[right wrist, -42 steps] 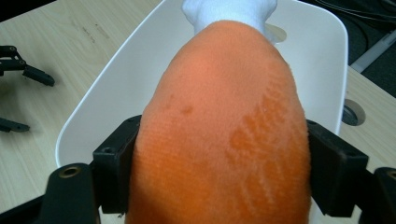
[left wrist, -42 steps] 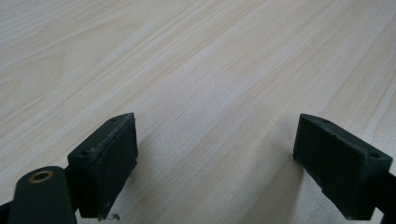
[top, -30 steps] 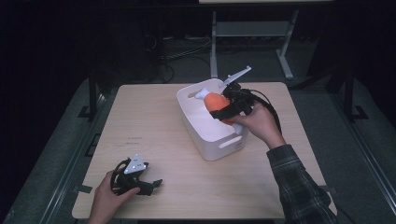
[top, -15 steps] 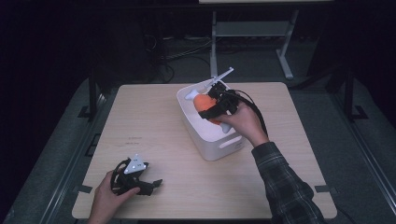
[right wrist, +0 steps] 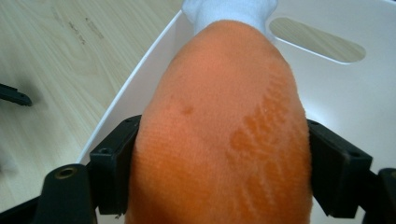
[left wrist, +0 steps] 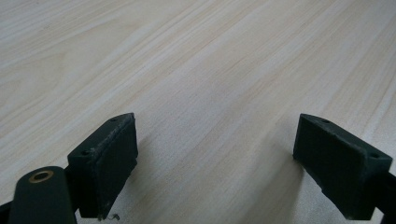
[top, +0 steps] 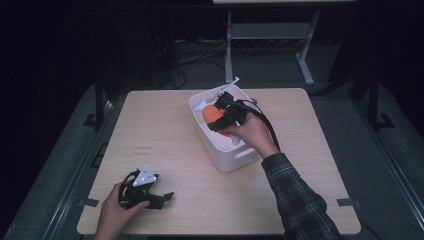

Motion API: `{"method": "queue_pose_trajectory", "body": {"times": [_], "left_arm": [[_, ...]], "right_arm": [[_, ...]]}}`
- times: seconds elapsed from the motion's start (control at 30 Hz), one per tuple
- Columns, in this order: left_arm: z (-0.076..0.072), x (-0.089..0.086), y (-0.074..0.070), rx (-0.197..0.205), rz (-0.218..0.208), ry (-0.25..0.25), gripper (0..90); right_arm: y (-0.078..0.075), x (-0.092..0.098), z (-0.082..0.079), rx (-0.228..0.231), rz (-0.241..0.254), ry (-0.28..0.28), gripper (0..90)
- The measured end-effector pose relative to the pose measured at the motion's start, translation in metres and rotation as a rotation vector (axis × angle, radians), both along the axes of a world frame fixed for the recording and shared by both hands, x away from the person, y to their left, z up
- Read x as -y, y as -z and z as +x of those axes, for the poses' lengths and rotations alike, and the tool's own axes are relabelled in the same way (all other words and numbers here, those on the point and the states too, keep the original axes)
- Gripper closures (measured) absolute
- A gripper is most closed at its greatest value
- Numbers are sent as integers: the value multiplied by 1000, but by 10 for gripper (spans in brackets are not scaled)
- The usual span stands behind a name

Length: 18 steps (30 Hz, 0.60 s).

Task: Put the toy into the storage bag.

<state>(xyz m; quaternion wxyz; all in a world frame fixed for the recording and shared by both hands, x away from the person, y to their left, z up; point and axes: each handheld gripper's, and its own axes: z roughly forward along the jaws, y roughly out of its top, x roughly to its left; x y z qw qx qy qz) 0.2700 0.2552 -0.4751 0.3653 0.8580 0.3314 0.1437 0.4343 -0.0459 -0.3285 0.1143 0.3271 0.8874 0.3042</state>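
The right gripper (top: 216, 116), jaws just easing wider yet clamped on the orange-and-white sock (right wrist: 224, 126), holds it over the white bin (top: 227, 161), long axis pointing ahead into the bin, while the left gripper (top: 162, 199) rests agape well apart.

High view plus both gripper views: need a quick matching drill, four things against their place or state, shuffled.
1. orange sock
2. white bin
3. left tool
4. right tool

a. open, over bare wood
b. clamped between black jaws
c. over the bin, gripping fabric
d. standing on the table, handle slot in its wall

Pairs: 1-b, 2-d, 3-a, 4-c
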Motion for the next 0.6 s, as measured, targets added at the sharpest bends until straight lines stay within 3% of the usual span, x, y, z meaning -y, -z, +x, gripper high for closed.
{"method": "queue_pose_trajectory", "body": {"times": [0.6], "left_arm": [[0,0,0,-2,0,0,128]], "right_arm": [[8,-2,1,-12,-15,-1,192]]}}
